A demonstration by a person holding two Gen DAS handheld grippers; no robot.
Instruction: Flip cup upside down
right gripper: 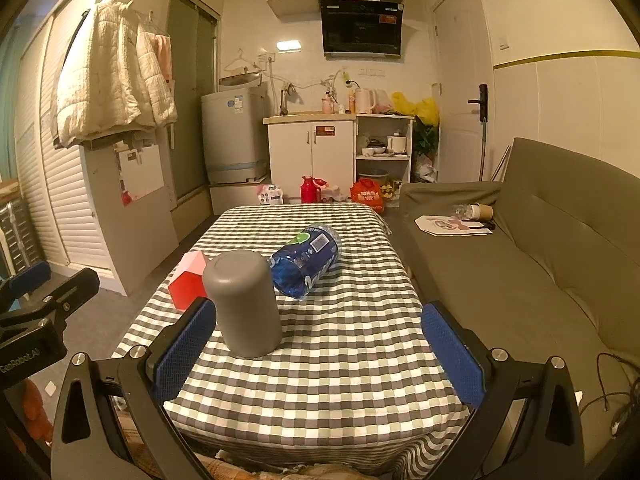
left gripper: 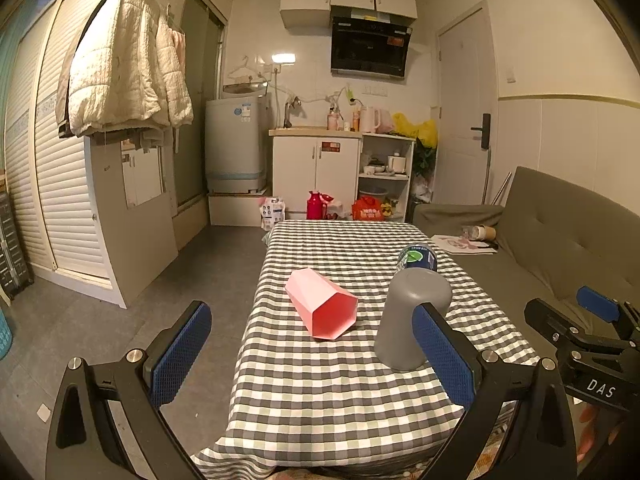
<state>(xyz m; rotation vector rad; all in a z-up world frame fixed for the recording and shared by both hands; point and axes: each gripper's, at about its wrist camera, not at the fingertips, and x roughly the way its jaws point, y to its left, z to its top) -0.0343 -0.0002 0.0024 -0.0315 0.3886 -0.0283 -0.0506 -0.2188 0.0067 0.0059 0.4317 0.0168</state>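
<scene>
Both grippers hover spread wide over the near edge of the checked-cloth bench [left gripper: 320, 392].

The left gripper [left gripper: 316, 356] and right gripper [right gripper: 320, 352] hold nothing. The grey plastic cup [right gripper: 246, 304] stands mouth-down near the front; the left gripper's finger hides part of it. The pink faceted cup [left gripper: 322, 308] lies sideways, interior empty. Behind lies a crumpled blue plastic bottle [right gripper: 308, 260], contents unclear.
</scene>
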